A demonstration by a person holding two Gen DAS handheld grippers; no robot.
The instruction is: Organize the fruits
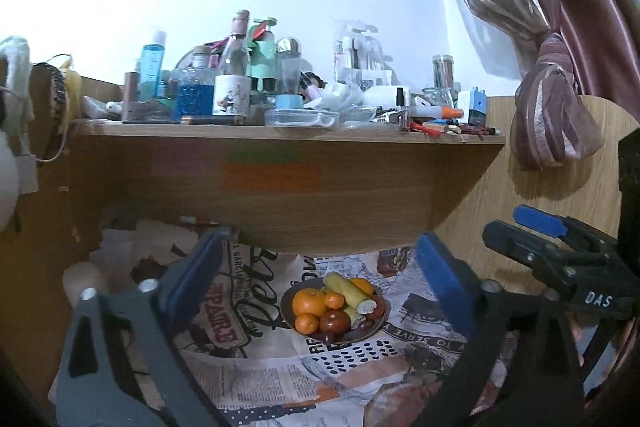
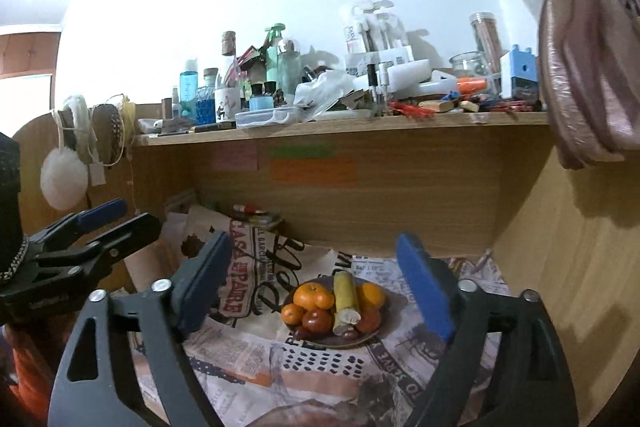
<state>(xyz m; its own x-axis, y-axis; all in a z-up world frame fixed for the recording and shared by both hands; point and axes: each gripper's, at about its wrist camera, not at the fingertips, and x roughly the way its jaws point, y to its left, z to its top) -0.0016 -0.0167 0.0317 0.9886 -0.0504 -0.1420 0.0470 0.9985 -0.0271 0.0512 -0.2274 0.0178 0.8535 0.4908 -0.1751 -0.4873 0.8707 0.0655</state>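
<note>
A dark plate (image 1: 289, 314) piled with fruit stands on newspaper on the desk. It holds several oranges (image 1: 307, 302), a yellow-green corn cob (image 1: 347, 291) and dark red fruits (image 1: 333, 321). It also shows in the right wrist view (image 2: 390, 305), with oranges (image 2: 309, 294) and corn cob (image 2: 345, 293). My left gripper (image 1: 318, 283) is open and empty, held back from the plate. My right gripper (image 2: 314, 285) is open and empty, also short of the plate. Each gripper shows at the edge of the other's view: the right (image 1: 532, 235) and the left (image 2: 116, 219).
Newspaper sheets (image 1: 280, 375) cover the desk. A wooden shelf (image 1: 280, 135) overhangs the back of the desk, crowded with bottles (image 1: 234, 75), jars and pens. A wooden side panel (image 2: 580, 267) stands at right, with a tied pink curtain (image 1: 556, 99) above. A white pom-pom (image 2: 64, 179) hangs at left.
</note>
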